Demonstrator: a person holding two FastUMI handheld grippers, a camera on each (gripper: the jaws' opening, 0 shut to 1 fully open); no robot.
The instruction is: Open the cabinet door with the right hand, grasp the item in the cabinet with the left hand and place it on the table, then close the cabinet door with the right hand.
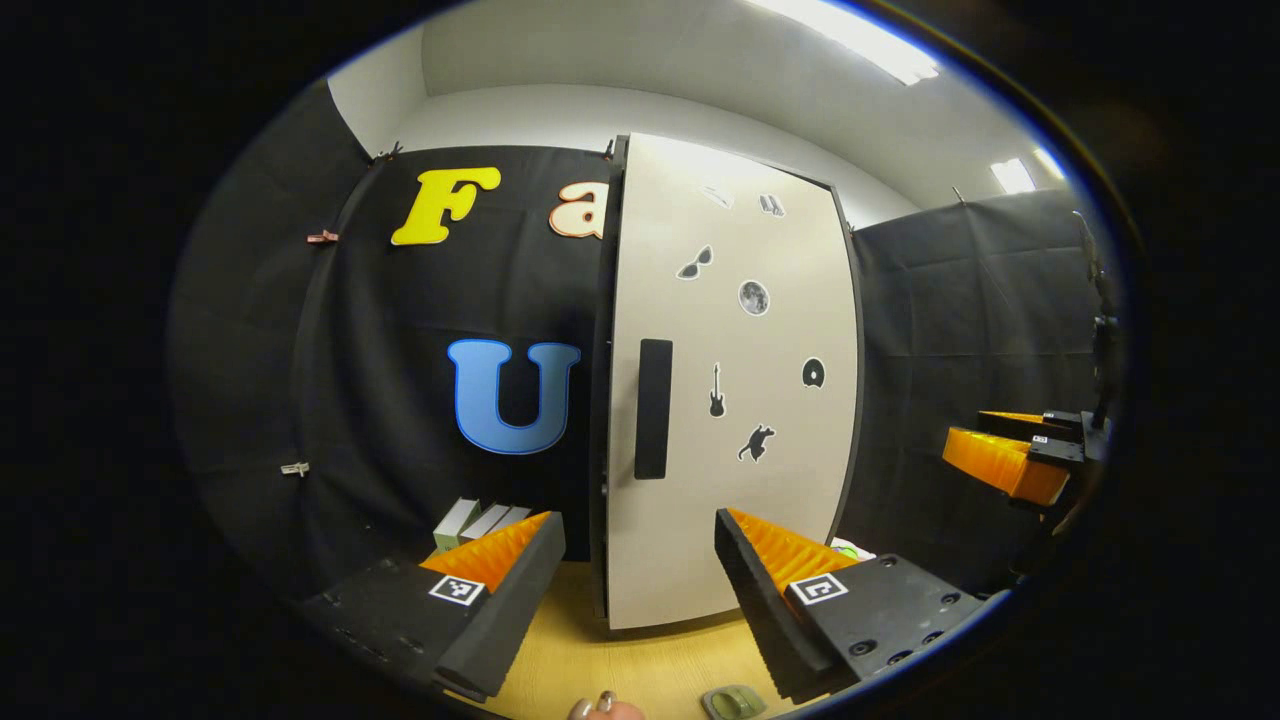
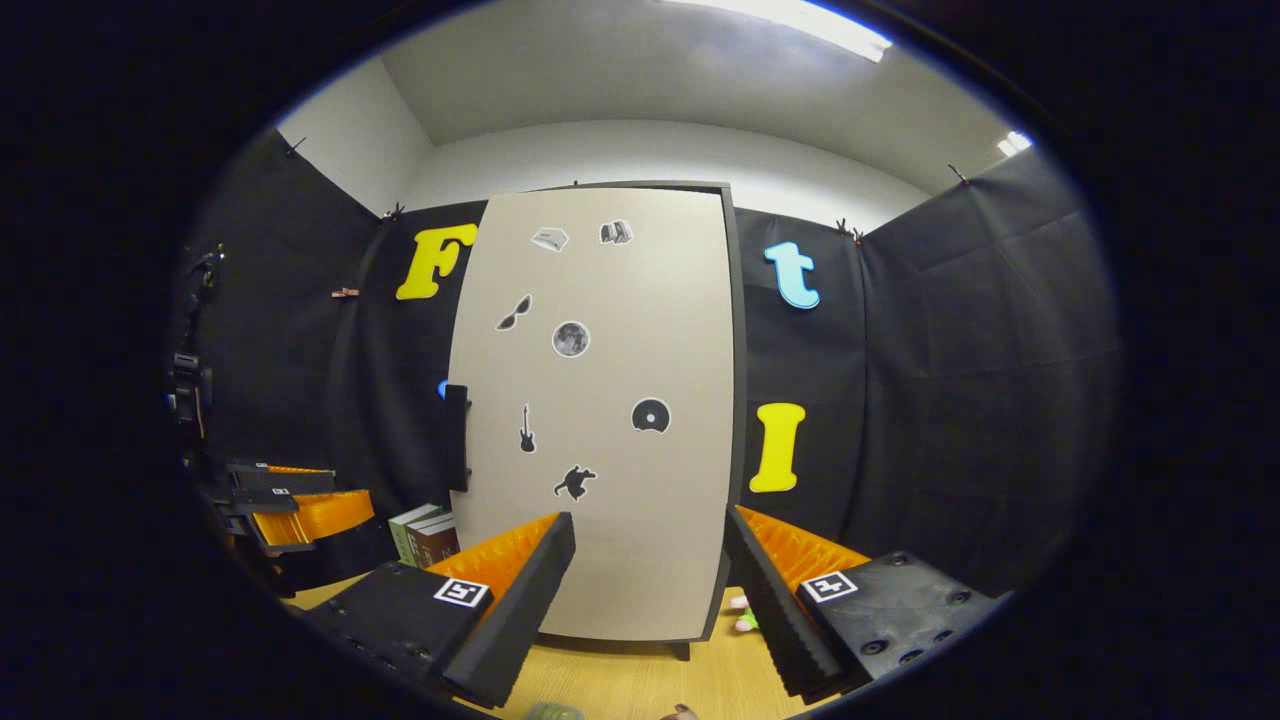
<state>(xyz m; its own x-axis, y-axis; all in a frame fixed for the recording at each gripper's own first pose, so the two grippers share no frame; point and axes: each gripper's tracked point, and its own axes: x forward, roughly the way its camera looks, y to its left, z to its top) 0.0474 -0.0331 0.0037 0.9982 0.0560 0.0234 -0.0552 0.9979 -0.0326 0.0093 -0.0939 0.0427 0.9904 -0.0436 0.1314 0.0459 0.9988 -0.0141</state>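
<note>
The cabinet's beige door [image 1: 740,400] [image 2: 600,420] is closed and carries several small stickers. A black vertical handle [image 1: 653,408] [image 2: 457,437] sits near the door's left edge. Whatever is inside is hidden behind the door. My left gripper [image 1: 640,560] is open in front of the door's lower part, holding nothing, a short way off. My right gripper [image 2: 650,550] is also open and empty, facing the door's lower middle. In the left gripper view the right gripper [image 1: 1010,460] hangs far to the right. In the right gripper view the left gripper [image 2: 290,510] hangs far to the left.
The cabinet stands on a wooden table [image 1: 620,660] [image 2: 620,680]. A few books [image 1: 480,522] [image 2: 425,535] lean to the cabinet's left. A small pink and green object [image 2: 742,612] lies by its right foot. A person's fingertips [image 1: 598,706] and a greenish item [image 1: 733,702] show at the near edge.
</note>
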